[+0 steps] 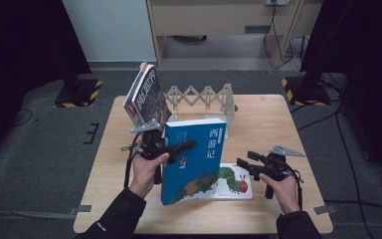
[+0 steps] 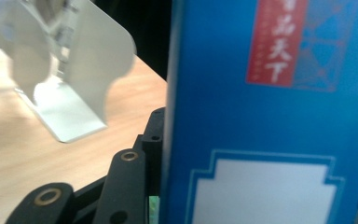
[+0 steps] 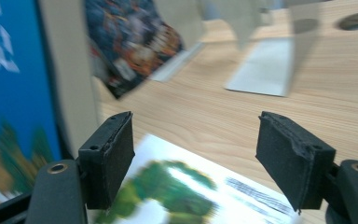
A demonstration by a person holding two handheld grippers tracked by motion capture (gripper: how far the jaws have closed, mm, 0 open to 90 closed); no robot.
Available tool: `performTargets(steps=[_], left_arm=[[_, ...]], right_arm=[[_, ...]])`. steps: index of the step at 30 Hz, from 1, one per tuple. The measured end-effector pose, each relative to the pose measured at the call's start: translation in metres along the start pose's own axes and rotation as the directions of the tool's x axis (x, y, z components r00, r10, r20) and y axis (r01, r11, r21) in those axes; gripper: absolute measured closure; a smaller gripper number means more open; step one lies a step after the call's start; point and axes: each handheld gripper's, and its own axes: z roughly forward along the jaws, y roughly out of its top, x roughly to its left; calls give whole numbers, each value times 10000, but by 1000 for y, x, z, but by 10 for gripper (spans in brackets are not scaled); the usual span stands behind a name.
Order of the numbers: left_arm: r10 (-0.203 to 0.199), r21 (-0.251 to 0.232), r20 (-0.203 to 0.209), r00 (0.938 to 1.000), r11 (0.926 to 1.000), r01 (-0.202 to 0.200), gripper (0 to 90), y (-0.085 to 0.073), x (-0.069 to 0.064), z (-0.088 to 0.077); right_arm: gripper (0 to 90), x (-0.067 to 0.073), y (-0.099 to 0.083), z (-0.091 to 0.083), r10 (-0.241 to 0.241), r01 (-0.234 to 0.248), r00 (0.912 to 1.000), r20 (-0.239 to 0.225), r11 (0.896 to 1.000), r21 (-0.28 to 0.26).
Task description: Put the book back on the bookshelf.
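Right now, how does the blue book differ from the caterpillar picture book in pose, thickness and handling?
The blue book stands upright, clamped in the left gripper; the caterpillar picture book lies flat on the table, with no jaw touching it. The blue book is thick, the caterpillar picture book thin. The blue book's cover is mostly blue, the caterpillar book's mostly white with green. The right gripper, jaws apart and holding nothing, hovers over the flat one. Both sit at the table's near edge.

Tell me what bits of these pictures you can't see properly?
- Caterpillar book: high view, left part hidden behind the blue book.
- Blue book: left gripper view, cover cut off by the edges.
- Caterpillar book: right gripper view, picture blurred.
- Left gripper: high view, far jaw hidden behind the blue book.
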Motion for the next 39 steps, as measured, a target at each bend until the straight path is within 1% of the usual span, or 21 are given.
performTargets(steps=[1, 3, 5, 6, 7, 9, 11, 12, 13, 16, 18, 19, 21, 24, 26, 27, 29, 32, 34, 37, 39], left_arm=[[71, -71, -155, 9999, 9999, -72, 595, 2, 1, -3], [102, -245, -448, 9989, 9996, -113, 595, 6, 3, -9], [97, -406, -722, 9973, 9991, -127, 595, 10, 6, -14], [121, -460, -856, 9963, 9988, -161, 595, 12, 7, -17], [154, -529, -983, 9950, 9984, -207, 595, 14, 8, -19], [212, -586, -1235, 9921, 9979, -286, 595, 17, 9, -22], [264, -617, -1421, 9895, 9975, -354, 595, 20, 10, -23], [265, -630, -1505, 9883, 9974, -364, 595, 22, 10, -23], [251, -621, -1575, 9872, 9974, -353, 595, 24, 11, -23], [232, -719, -1810, 9832, 9967, -367, 596, 30, 13, -22], [306, -785, -2041, 9785, 9958, -475, 596, 35, 14, -19], [347, -810, -2149, 9760, 9953, -532, 597, 38, 15, -18], [357, -915, -2344, 9715, 9941, -586, 596, 45, 17, -15], [164, -1171, -2574, 9662, 9920, -481, 596, 54, 21, -13], [108, -1357, -2689, 9631, 9895, -490, 596, 60, 24, -11], [96, -1388, -2761, 9611, 9891, -498, 597, 62, 25, -10], [88, -1420, -2969, 9549, 9884, -533, 597, 67, 28, -6], [65, -1499, -3391, 9407, 9868, -609, 597, 73, 31, 1], [104, -1511, -3564, 9343, 9861, -686, 597, 76, 33, 5], [188, -1581, -3915, 9200, 9835, -873, 597, 79, 34, 14], [171, -1580, -4000, 9163, 9836, -874, 597, 82, 36, 19]], right_arm=[[270, -1, -1, -1, -93, 91, 9997, 238, 9999, 110], [260, -5, -2, -3, -359, 316, 9949, 942, 9984, 468], [255, -10, -4, -4, -750, 596, 9833, 1656, 9936, 959], [253, -12, -5, -5, -829, 599, 9762, 2006, 9912, 1183], [250, -14, -7, -6, -985, 648, 9663, 2378, 9872, 1455], [247, -20, -9, -7, -1410, 803, 9416, 3059, 9759, 2028], [231, -25, -12, -8, -1821, 955, 9204, 3461, 9628, 2528], [227, -27, -14, -9, -1842, 839, 9128, 3645, 9581, 2740], [224, -30, -15, -9, -1876, 800, 9090, 3721, 9549, 2860], [212, -38, -20, -11, -1745, 495, 9019, 3951, 9505, 3066], [210, -43, -22, -12, -1740, 312, 8913, 4187, 9447, 3264], [210, -46, -23, -13, -1778, 266, 8879, 4244, 9406, 3384], [203, -50, -25, -14, -1651, 47, 8844, 4365, 9385, 3454], [178, -54, -27, -15, -1663, -70, 8742, 4563, 9352, 3541], [159, -56, -28, -15, -1684, -107, 8702, 4630, 9331, 3595], [156, -57, -29, -15, -1684, -121, 8706, 4622, 9319, 3625], [142, -58, -30, -14, -1799, -51, 8673, 4641, 9292, 3696], [135, -58, -31, -14, -1863, -5, 8659, 4643, 9278, 3731], [119, -59, -31, -13, -1946, 76, 8628, 4666, 9279, 3728], [97, -60, -32, -12, -1950, 102, 8619, 4680, 9296, 3685], [83, -60, -32, -11, -1996, 156, 8603, 4690, 9300, 3672]])
